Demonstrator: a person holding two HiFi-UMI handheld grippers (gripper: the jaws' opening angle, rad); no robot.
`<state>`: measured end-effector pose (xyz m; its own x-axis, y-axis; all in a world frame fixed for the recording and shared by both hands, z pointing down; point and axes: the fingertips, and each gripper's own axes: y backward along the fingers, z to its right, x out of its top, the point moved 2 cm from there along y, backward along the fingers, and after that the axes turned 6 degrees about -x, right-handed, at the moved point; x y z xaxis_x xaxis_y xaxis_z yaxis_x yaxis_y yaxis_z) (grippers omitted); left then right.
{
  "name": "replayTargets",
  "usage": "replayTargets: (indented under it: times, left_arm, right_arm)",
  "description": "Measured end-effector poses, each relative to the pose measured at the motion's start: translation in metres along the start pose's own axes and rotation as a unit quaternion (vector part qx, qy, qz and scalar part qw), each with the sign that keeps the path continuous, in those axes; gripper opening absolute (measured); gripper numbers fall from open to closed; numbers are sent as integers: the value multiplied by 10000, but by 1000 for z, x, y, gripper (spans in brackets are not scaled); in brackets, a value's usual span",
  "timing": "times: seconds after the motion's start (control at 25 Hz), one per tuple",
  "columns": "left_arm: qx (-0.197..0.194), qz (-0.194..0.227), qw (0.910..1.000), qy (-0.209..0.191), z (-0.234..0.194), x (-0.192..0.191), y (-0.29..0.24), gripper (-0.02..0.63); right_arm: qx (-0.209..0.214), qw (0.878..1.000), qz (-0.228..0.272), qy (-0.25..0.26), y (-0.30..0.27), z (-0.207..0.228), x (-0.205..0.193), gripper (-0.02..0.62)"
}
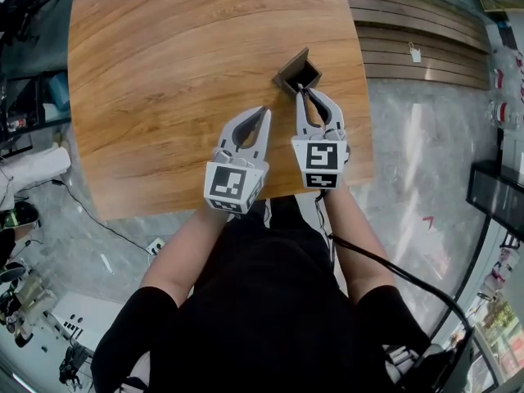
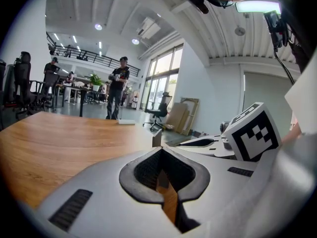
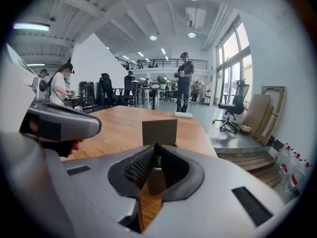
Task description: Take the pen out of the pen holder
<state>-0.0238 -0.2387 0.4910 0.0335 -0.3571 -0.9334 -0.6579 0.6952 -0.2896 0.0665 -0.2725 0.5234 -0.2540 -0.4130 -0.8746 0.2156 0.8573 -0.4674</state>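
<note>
The pen holder point(image 1: 297, 72) is a small dark square box near the table's right edge; it also shows as a brown box point(image 3: 159, 131) straight ahead in the right gripper view. My right gripper point(image 1: 303, 93) reaches to the holder's near rim and is shut on a thin dark pen point(image 3: 155, 156) held upright between its tips point(image 3: 155, 148). Most of the pen is hidden by the jaws. My left gripper point(image 1: 265, 111) hovers to the left of the holder, shut and empty point(image 2: 161, 151). A corner of the holder point(image 2: 156, 139) peeks over its tips.
The wooden table point(image 1: 180, 80) stretches far to the left and back. Its right edge drops to a stone floor with wooden steps point(image 1: 426, 47). A person point(image 3: 184, 81) stands beyond the table's far end, and office chairs point(image 3: 235, 108) stand to the right.
</note>
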Motion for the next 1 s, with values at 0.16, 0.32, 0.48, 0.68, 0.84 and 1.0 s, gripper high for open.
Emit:
replayTargets:
  times: [0.16,0.32,0.48,0.68,0.84,1.0]
  left_arm:
    - [-4,67,10000,-38,1,5,4,0]
    - [0,186,9998,-90,4,19,8,0]
    - [-5,304,9994,-150,9,32,13,0]
    - [3,391,9990,-193,13,41,18,0]
    - [54,404,9989,-209,11,42,22,0]
    - [102,399,9990,-199,8,41,23,0]
  right_arm:
    - [-72,9997,252,-12,17,3,21,40]
    - [-139,9987,490,-34,39,9,49,40]
    - [-215,9967,778,-78,64,17,81,40]
    - [-269,9940,1053,-122,89,23,109,40]
    - [-309,9925,1177,-127,103,23,120,40]
    - [-318,9923,1191,-133,105,23,122,40]
